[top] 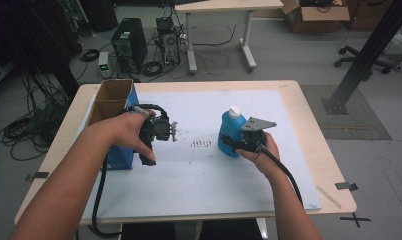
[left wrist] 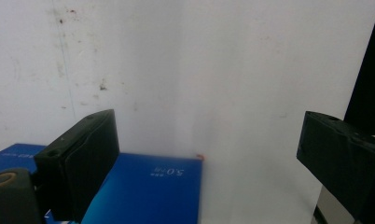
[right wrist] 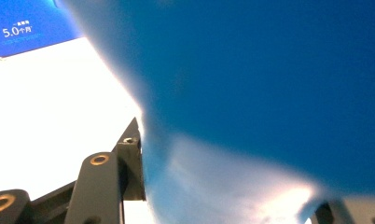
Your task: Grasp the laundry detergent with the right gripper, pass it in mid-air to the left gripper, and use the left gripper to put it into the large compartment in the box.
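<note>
A: Right, notes on the blue bottle [top: 232,134]. It stands upright on the white mat [top: 204,175], right of centre, white cap [top: 234,110] on top. The right gripper [top: 237,145] comes at it from the near side and its jaws pinch the lower body; in the right gripper view the blue wall [right wrist: 269,84] bulges between them.

B: How will it handle?

A: My guess: smooth plastic, so slippery, and the wall probably gives under a hard squeeze. Weight depends on the fill, which I cannot see. A grip low on the body looks steady; the narrow shoulder under the cap would be the other sensible place, but it might tip from there.

B: And the left gripper [top: 160,129]?

A: Jaws spread wide, nothing between them. It hangs just above the mat beside the blue carton [top: 120,107]; the left gripper view looks down on a blue printed face [left wrist: 153,186] below it.

B: Counts?

A: 1 bottle, 1 cap, 1 open-topped carton with 2 compartments showing, 1 mat, 1 table [top: 309,125], 2 grippers.
</note>
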`<state>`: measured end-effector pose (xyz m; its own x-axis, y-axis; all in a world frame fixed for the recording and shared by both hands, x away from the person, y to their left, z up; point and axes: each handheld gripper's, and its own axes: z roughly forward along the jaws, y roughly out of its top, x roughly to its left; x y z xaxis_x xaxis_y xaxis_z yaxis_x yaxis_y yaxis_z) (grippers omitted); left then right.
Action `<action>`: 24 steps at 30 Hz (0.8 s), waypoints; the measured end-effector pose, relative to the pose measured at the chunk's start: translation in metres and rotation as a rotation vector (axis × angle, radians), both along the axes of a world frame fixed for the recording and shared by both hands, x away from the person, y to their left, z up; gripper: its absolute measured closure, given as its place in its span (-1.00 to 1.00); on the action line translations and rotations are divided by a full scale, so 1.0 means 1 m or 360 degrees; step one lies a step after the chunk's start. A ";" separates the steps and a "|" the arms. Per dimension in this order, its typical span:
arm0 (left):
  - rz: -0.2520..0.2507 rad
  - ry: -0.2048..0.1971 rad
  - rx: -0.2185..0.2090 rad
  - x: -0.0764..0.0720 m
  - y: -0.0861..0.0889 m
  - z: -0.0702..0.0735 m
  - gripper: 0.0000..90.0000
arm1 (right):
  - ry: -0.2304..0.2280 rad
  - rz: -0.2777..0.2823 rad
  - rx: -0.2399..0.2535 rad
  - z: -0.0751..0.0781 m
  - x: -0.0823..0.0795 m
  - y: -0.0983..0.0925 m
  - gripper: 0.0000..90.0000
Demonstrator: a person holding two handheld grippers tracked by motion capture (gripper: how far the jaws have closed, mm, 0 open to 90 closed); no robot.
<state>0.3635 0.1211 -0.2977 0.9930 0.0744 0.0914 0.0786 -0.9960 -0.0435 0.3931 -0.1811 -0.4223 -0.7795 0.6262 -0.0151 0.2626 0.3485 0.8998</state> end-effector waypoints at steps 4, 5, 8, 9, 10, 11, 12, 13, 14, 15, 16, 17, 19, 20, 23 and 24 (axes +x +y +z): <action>0.0000 -0.0011 -0.0012 0.000 -0.001 0.001 -0.87 | -0.0005 0.0004 0.0010 -0.001 0.000 0.000 -0.01; -0.0006 -0.0011 -0.0009 0.001 -0.002 0.002 -0.87 | -0.0006 0.0003 0.0013 -0.001 0.000 -0.001 0.00; -0.0001 -0.0007 -0.0014 0.000 -0.003 0.003 -0.87 | -0.0004 0.0003 0.0024 -0.001 0.000 -0.001 0.02; -0.0028 -0.0010 -0.0015 -0.001 -0.005 0.002 -0.87 | -0.0011 -0.0004 0.0025 -0.001 -0.001 -0.001 0.02; -0.0028 -0.0010 -0.0015 -0.001 -0.005 0.002 -0.87 | -0.0011 -0.0004 0.0025 -0.001 -0.001 -0.001 0.02; -0.0032 -0.0007 -0.0015 -0.002 -0.006 0.002 -0.87 | -0.0026 0.0014 0.0000 0.000 -0.001 -0.001 0.03; -0.0035 -0.0011 -0.0022 -0.002 -0.007 0.002 -0.87 | -0.0032 0.0015 -0.0005 0.001 -0.001 -0.001 0.03; -0.0029 -0.0006 -0.0015 -0.002 -0.007 0.002 -0.87 | -0.0029 0.0028 -0.0002 0.002 -0.001 -0.002 0.03; -0.0033 -0.0011 -0.0019 -0.002 -0.007 0.003 -0.87 | -0.0029 0.0042 0.0008 0.005 -0.002 -0.003 0.03; -0.0035 -0.0010 -0.0015 -0.001 -0.007 0.003 -0.87 | -0.0036 0.0052 0.0012 0.007 -0.003 -0.003 0.03; -0.0030 -0.0016 -0.0021 -0.001 -0.007 0.004 -0.87 | -0.0043 0.0066 0.0017 0.011 -0.003 -0.004 0.03; -0.0024 -0.0011 -0.0017 -0.001 -0.007 0.005 -0.87 | -0.0054 0.0079 0.0020 0.015 -0.004 -0.004 0.03; -0.0031 -0.0018 -0.0021 -0.001 -0.008 0.006 -0.87 | -0.0082 0.0108 0.0013 0.025 -0.006 -0.005 0.03; -0.0034 -0.0018 -0.0018 -0.001 -0.008 0.007 -0.87 | -0.0094 0.0129 0.0002 0.030 -0.006 -0.005 0.03; -0.0032 -0.0030 -0.0017 0.000 -0.008 0.009 -0.87 | -0.0093 0.0187 -0.0008 0.042 -0.006 -0.008 0.03; -0.0027 -0.0030 -0.0016 -0.001 -0.009 0.010 -0.87 | -0.0092 0.0200 -0.0013 0.044 -0.006 -0.009 0.03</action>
